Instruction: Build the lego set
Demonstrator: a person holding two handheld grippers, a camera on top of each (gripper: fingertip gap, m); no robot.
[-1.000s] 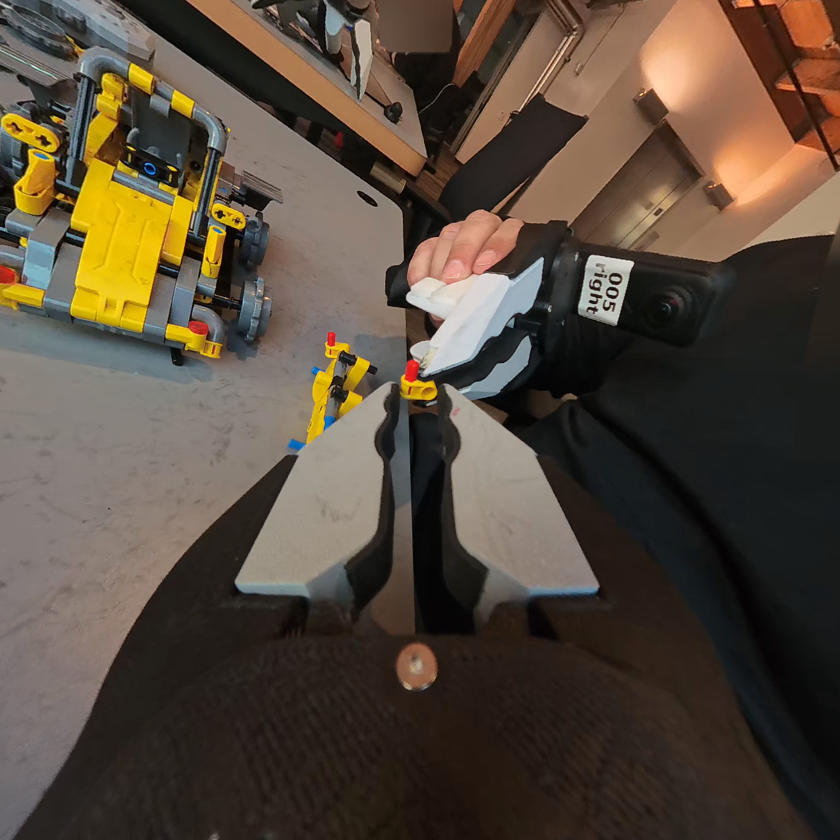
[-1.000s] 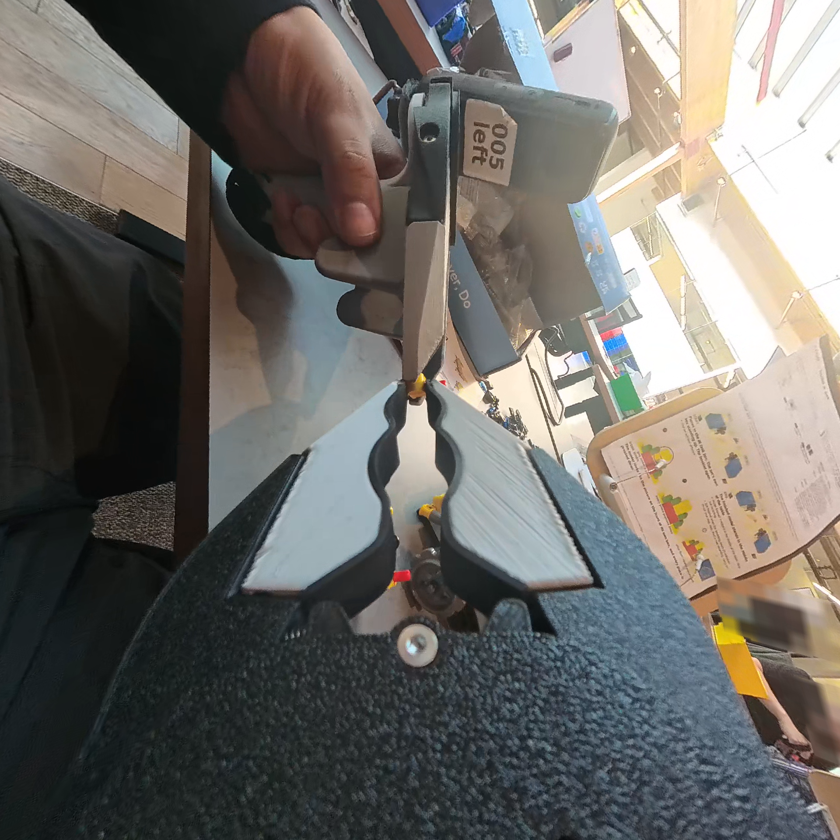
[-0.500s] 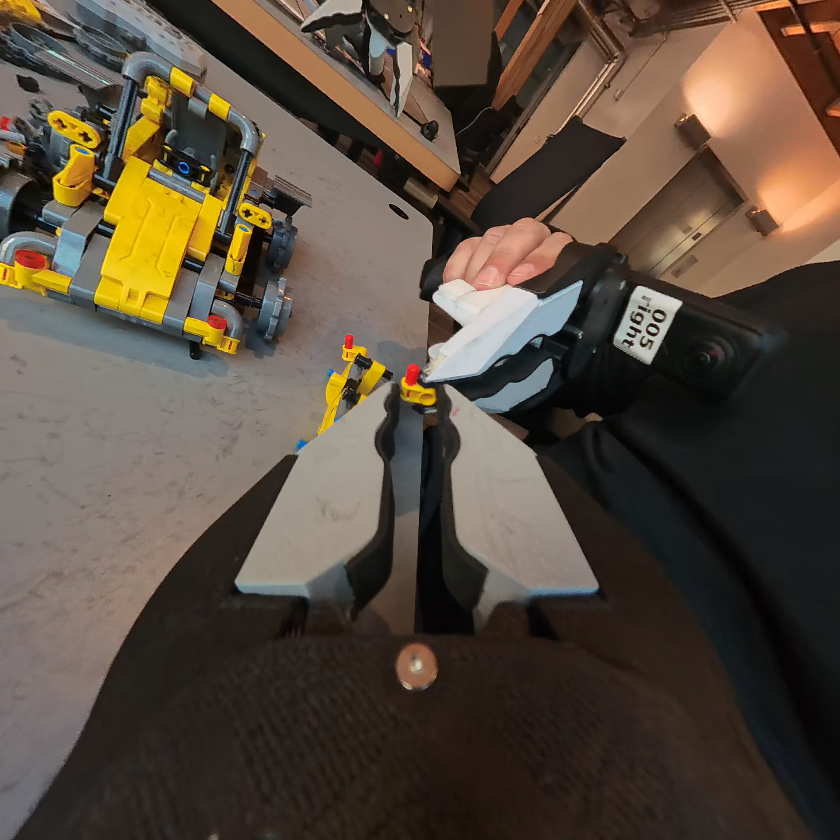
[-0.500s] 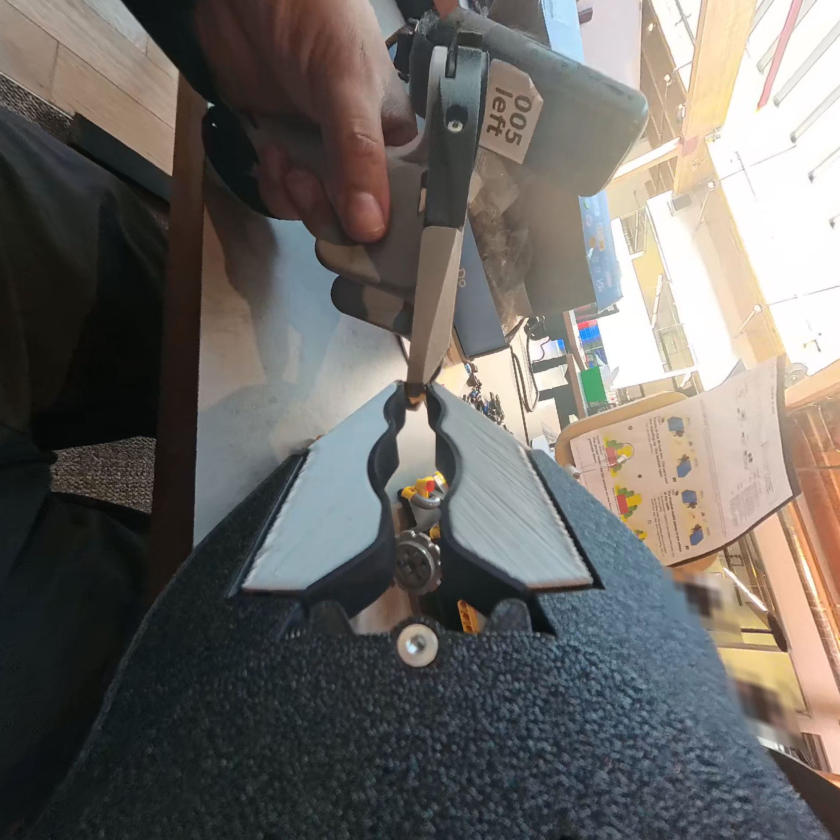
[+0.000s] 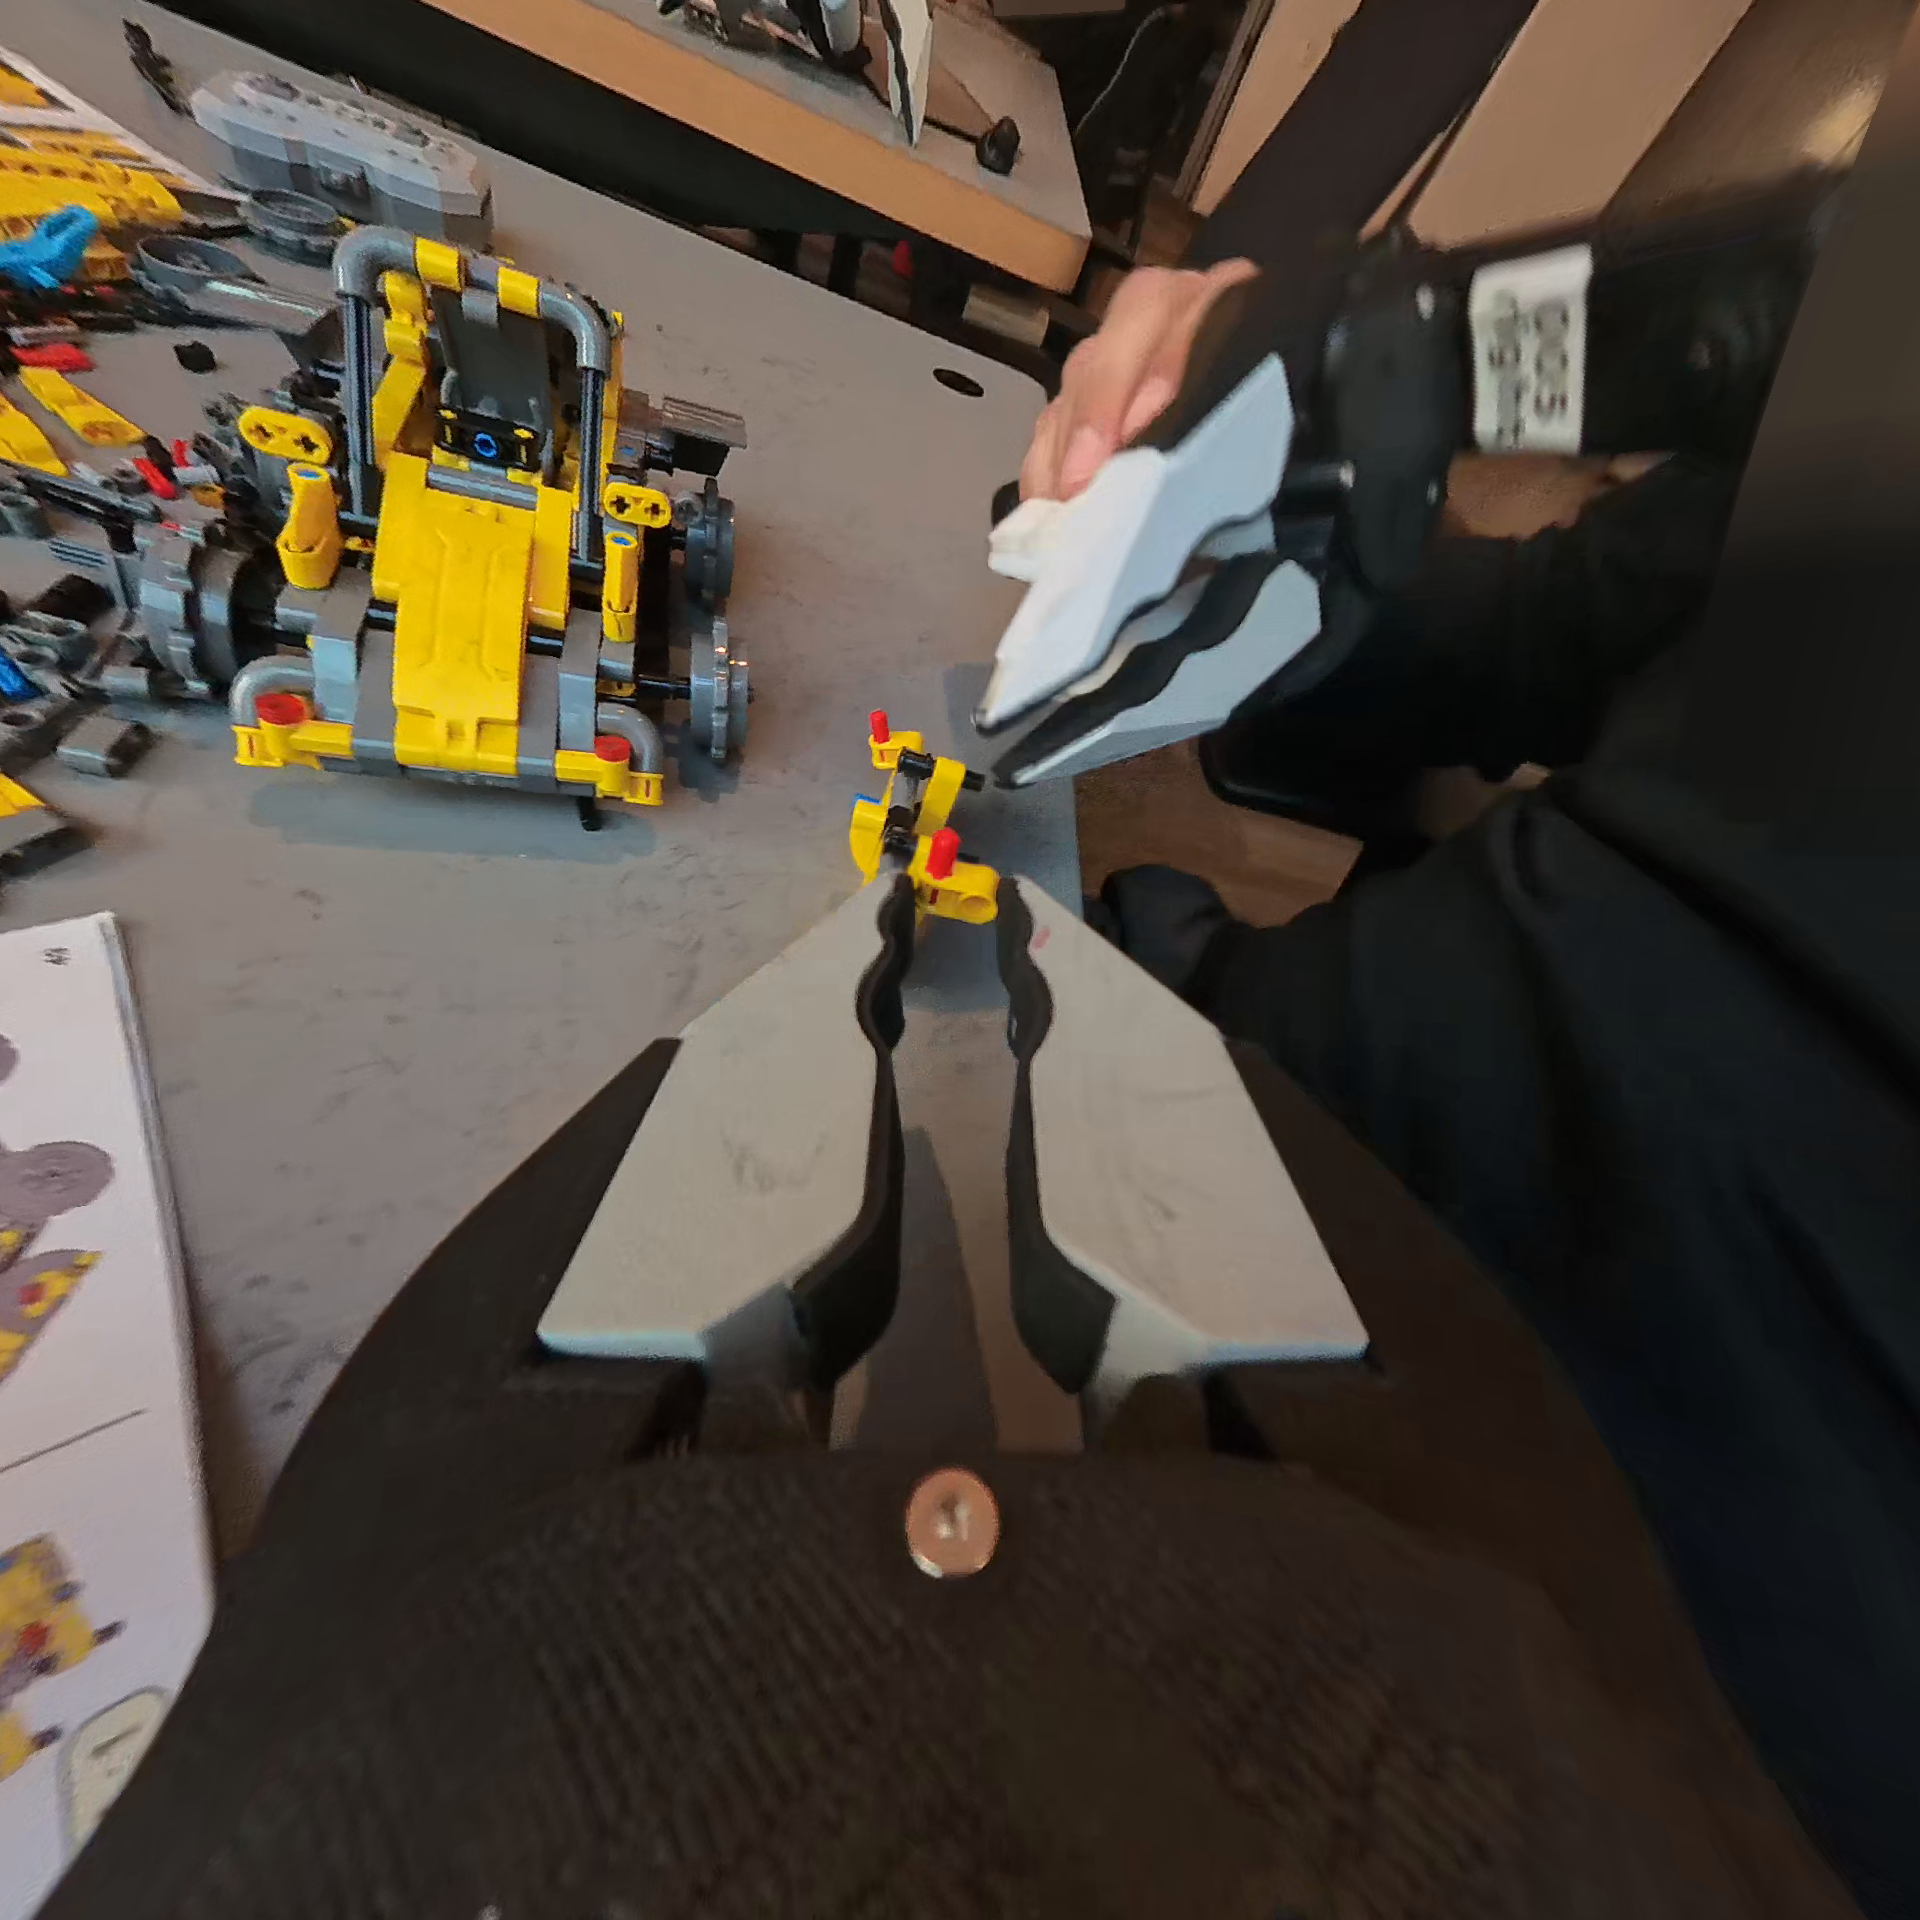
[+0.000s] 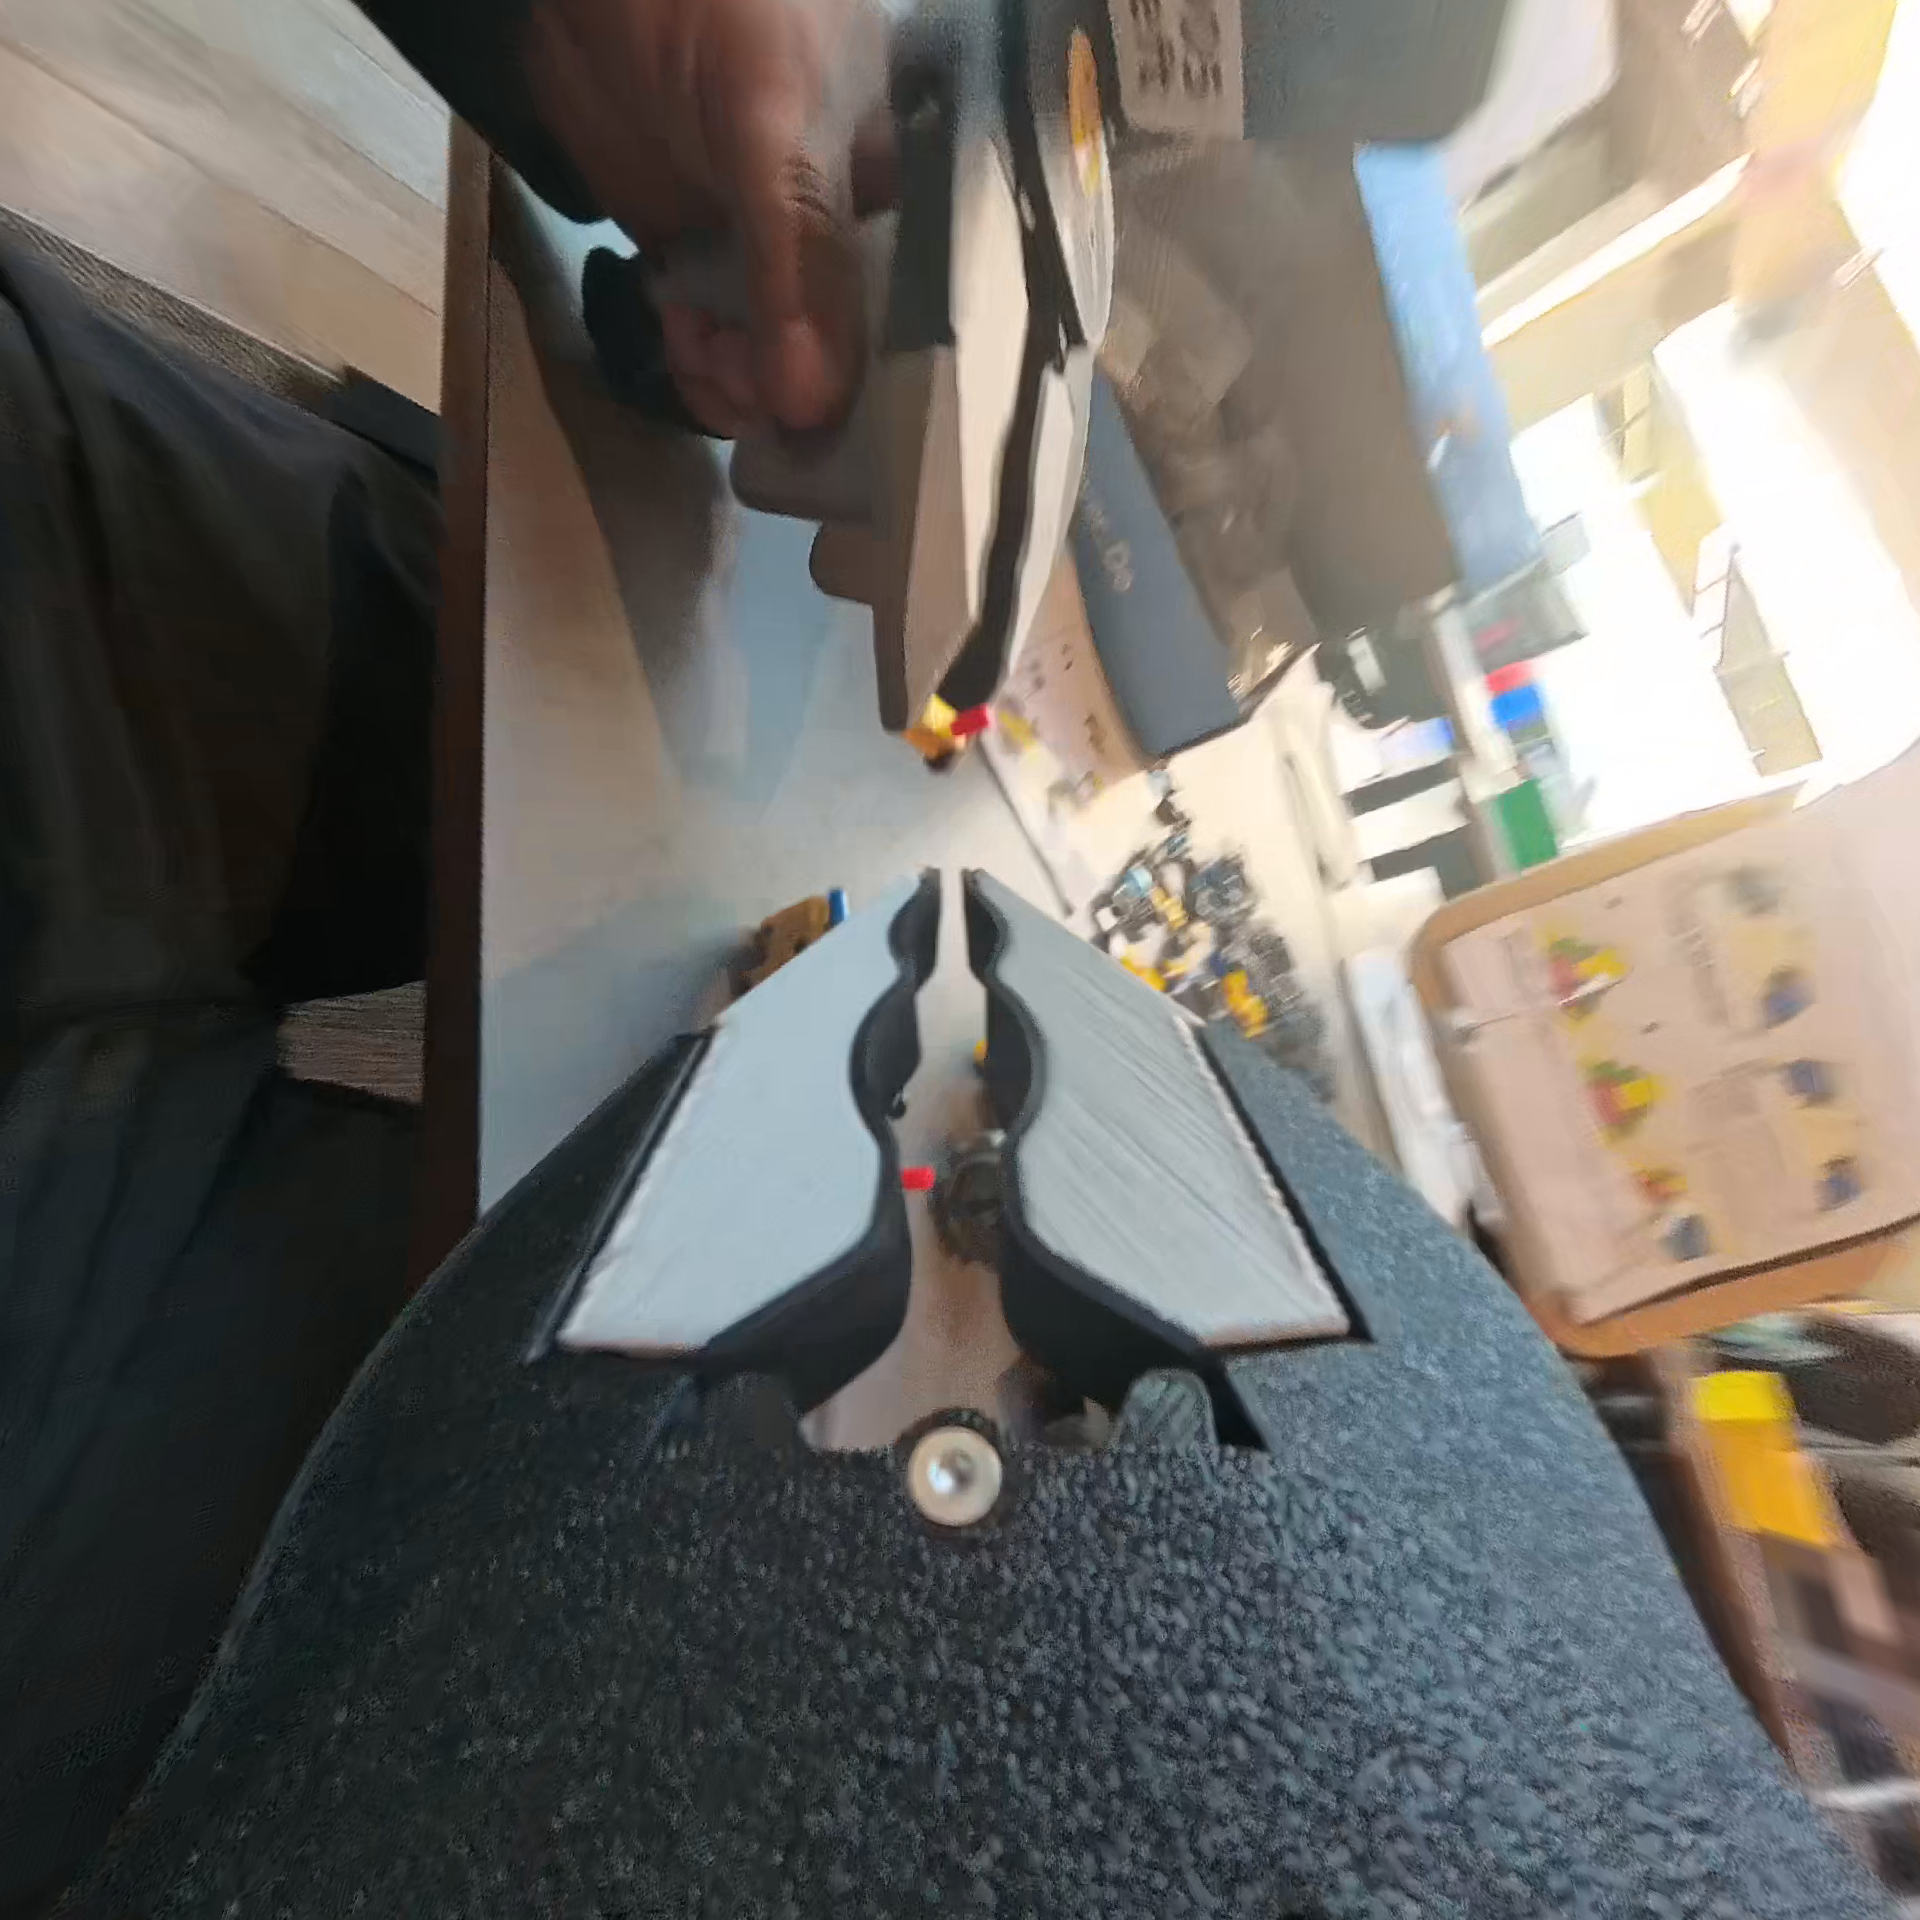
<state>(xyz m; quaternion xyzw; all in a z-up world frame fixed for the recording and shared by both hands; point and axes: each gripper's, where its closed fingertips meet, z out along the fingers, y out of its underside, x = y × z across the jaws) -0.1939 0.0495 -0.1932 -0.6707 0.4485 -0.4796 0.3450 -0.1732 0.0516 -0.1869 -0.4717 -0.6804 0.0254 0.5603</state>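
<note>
Pinching a small yellow connector (image 5: 954,891) with a red pin, the left gripper (image 5: 952,906) sits mid-frame.
Right gripper (image 6: 952,883), fingers nearly pressed together and holding nothing, hovers upper right above the grey desk (image 5: 416,987).

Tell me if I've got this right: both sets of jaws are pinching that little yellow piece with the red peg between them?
Not quite. Only the left gripper pinches the yellow piece. The right gripper sits apart from it with its jaws nearly closed on nothing, as the left wrist view shows.
</note>
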